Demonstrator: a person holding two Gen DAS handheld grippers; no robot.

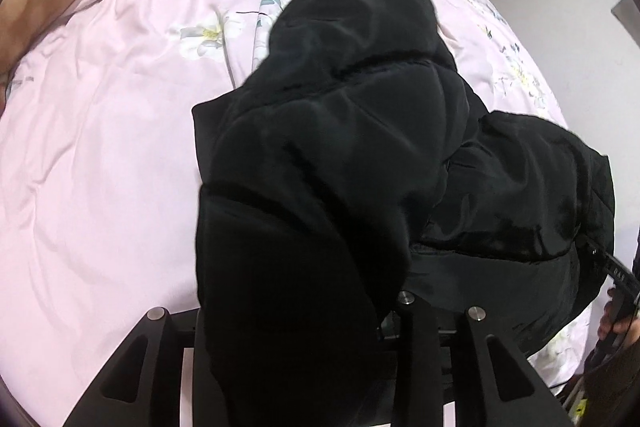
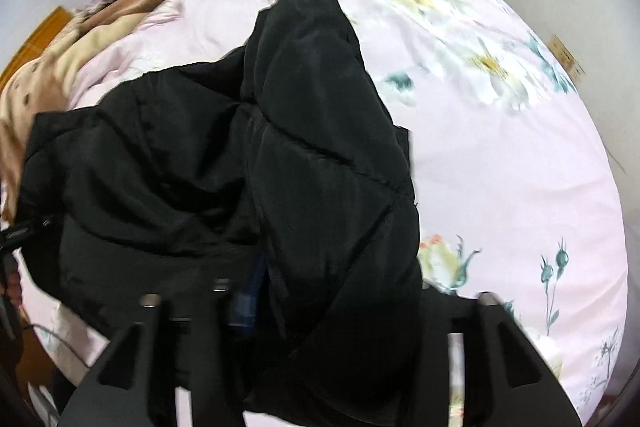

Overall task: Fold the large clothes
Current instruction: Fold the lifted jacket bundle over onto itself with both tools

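- Left gripper (image 1: 304, 343): jaws set wide, a thick fold of the black jacket (image 1: 360, 147) draped down between them. Fabric hides the tips; cannot tell if they clamp it.
- Right gripper (image 2: 316, 339): same picture, a puffy panel hangs through the gap, tips covered; grip cannot be told.
- Jacket lies bunched on the pink quilt (image 1: 100, 147), near the bed's near edge, one long quilted part, sleeve or side, stretching away up the bed.
- Step, as judged: early fold, both near portions being lifted toward the middle.
- Next move calls for carrying both portions forward evenly and laying them flat.
- Room: open quilt left and ahead; brown blanket (image 2: 48, 75) far off. Near edge is close, so slipping off is the risk.
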